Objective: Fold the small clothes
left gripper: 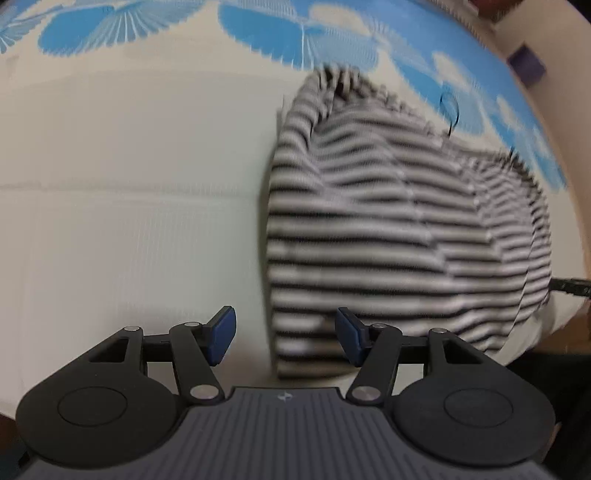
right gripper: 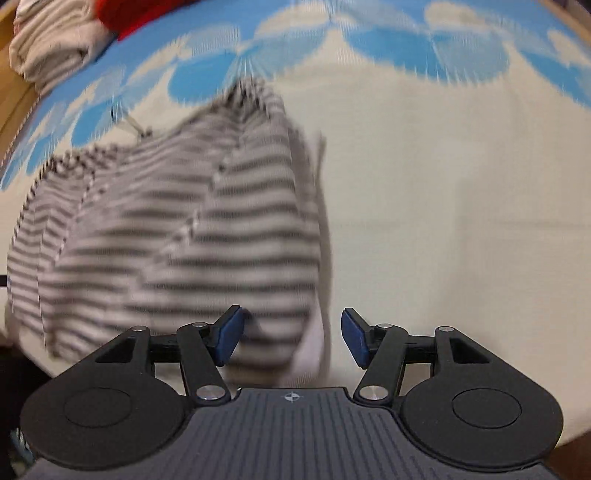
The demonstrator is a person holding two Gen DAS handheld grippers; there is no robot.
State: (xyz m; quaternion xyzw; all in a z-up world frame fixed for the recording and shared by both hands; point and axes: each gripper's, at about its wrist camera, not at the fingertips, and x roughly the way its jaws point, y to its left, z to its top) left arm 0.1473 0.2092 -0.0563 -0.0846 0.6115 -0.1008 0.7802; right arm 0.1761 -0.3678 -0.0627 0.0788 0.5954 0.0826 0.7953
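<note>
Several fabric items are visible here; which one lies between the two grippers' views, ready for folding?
The black-and-white striped garment, spread on the sheet; the beige folded cloth and red fabric sit far back.

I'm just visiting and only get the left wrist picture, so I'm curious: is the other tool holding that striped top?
Observer: No. The right gripper is open, its fingers spread; the striped garment lies flat ahead, mostly to its left.
Operator: Is there any other laundry around?
Observer: Yes, a folded beige cloth pile sits in the far left corner, beyond the flowered sheet.
Operator: Anything beside it?
Observer: Some red fabric, just right of that pile.
</note>
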